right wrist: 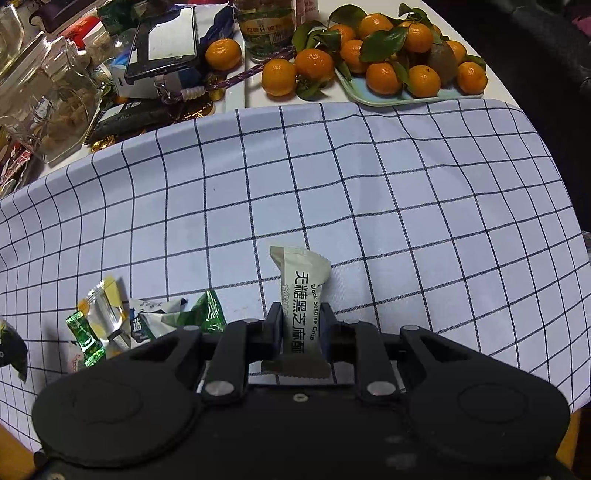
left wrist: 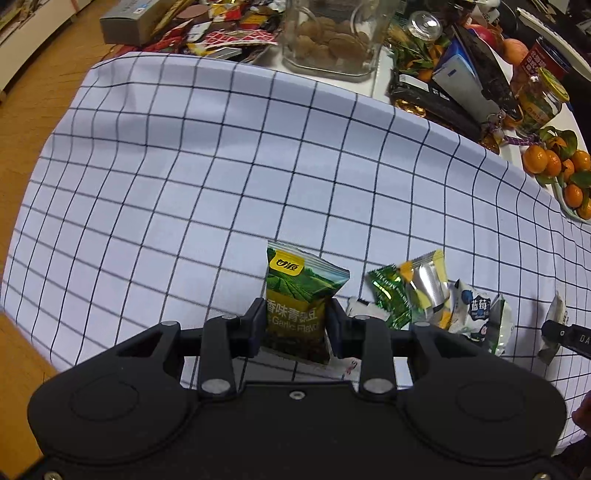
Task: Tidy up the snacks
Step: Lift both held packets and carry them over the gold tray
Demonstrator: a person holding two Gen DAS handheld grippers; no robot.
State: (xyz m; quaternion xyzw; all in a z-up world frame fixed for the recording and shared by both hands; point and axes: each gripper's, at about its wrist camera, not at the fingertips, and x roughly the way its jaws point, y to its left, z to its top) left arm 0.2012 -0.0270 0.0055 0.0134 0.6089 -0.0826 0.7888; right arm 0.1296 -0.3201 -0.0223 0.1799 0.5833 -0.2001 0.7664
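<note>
Green garlic-pea packet (left wrist: 301, 302) upright, clamped in left gripper (left wrist: 295, 325), one sesame crisp bar (right wrist: 301, 306) upright, clamped in right gripper (right wrist: 301, 328), five loose wrappers (left wrist: 432, 295) between.

Free room: the checked cloth (left wrist: 207, 162) on the worktop lies bare ahead of both tools, from the held packets to its far edge.

Obstacles, near: a loose cluster of snack packets (left wrist: 432, 295) lies on the cloth just right of the left tool (left wrist: 295, 325) and left of the right tool (right wrist: 301, 325), filling the gap between them.

Obstacles, far: beyond the cloth's far edge stand a glass biscuit jar (left wrist: 328, 37), a heap of wrappers (left wrist: 225, 29), a phone (right wrist: 162, 40), a labelled jar (right wrist: 267, 31), loose mandarins (right wrist: 279, 75) and a tray of leafy mandarins (right wrist: 369, 96), closely packed.
</note>
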